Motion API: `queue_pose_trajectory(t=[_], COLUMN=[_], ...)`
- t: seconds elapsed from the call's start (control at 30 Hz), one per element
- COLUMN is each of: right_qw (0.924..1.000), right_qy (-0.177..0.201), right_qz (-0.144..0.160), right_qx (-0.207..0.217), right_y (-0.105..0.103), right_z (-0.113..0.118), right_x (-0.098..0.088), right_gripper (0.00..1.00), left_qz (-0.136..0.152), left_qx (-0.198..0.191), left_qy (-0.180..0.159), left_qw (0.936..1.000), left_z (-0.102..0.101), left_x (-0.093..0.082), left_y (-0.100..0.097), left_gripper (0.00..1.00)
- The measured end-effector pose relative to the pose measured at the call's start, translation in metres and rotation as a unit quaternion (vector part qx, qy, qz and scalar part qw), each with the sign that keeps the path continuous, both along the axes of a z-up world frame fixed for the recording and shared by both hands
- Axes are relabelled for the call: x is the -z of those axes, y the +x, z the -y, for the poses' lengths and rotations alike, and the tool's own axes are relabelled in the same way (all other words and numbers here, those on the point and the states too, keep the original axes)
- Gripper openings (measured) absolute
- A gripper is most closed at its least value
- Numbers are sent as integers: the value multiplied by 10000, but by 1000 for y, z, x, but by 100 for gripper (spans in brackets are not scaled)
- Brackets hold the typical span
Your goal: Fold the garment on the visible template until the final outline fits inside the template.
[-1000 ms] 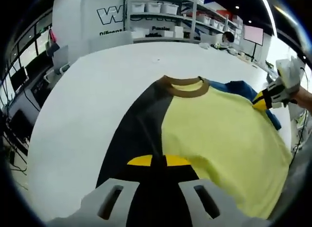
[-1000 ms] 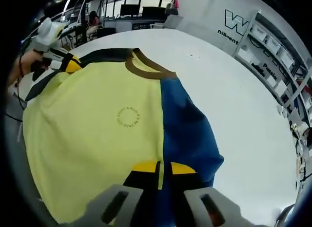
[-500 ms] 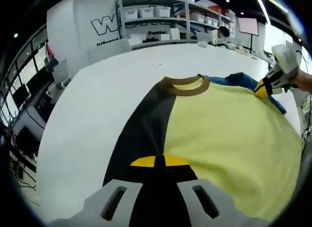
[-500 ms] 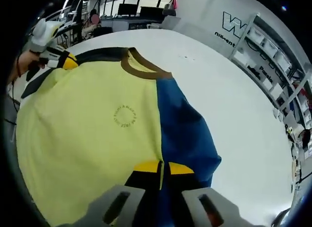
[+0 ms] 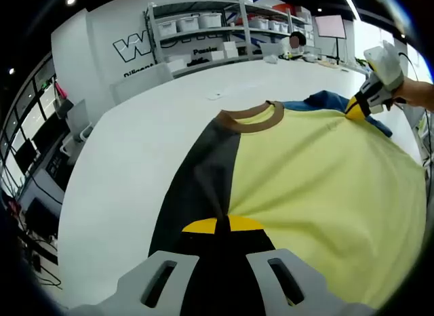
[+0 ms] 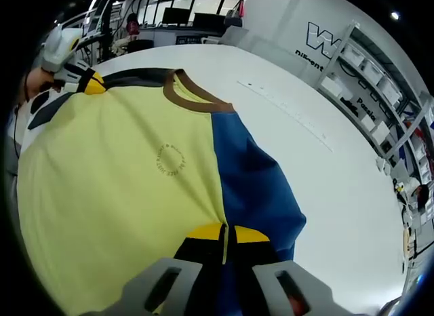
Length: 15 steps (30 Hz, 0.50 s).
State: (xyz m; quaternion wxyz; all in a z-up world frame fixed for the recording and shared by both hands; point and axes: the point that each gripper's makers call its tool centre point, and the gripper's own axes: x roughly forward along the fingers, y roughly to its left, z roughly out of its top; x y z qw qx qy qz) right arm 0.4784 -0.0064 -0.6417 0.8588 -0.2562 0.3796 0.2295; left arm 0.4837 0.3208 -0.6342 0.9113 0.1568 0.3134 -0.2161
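Note:
A yellow T-shirt (image 5: 319, 173) with a brown collar (image 5: 251, 116), a dark grey sleeve (image 5: 196, 180) and a blue sleeve (image 5: 325, 99) lies spread on the white table (image 5: 135, 140). My left gripper (image 5: 222, 225) is shut on the shirt at the seam between grey and yellow. In the right gripper view the shirt (image 6: 122, 173) shows a small printed ring (image 6: 170, 160). There my right gripper (image 6: 226, 232) is shut on the seam beside the blue sleeve (image 6: 261, 187). Each gripper also appears at the far shoulder in the other's view: the right gripper (image 5: 355, 110) and the left gripper (image 6: 91, 85).
A faint straight line (image 6: 285, 111) runs across the table (image 6: 332, 173) beyond the blue sleeve. Shelves with white bins (image 5: 203, 28) stand behind the table, chairs (image 5: 74, 119) at its left edge. A person's hand (image 5: 415, 92) holds the right gripper.
Both grippers keep their hold on the shirt. Both views have shifted a little, so more of the table beyond the collar shows. The shirt's far shoulders sit slightly further out.

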Motion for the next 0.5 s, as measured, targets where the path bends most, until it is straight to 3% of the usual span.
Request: queue_pose_trajectory(t=[0.3,0.4,0.43,0.5], right_qw=[9998,9995,9991,9987], right_qy=[183,278,352,400], right_qz=[22,17,-1,114], right_qx=[90,165,227,300], right_y=[6,5,4,0], right_z=[0,0,-1,2], right_x=[0,-1,-2,-9], right_gripper=[1,14,18,18], left_qz=[47,38,-102,-83], left_qx=[-29,-49,-228,-199], left_qy=[-47,-62,-272,-281], left_qw=[10000,10000,9993,9994], left_z=[1,1,2,-1], left_x=[-1,-1,0,-1], left_y=[5,5,3,1], left_gripper=[0,1,2,1])
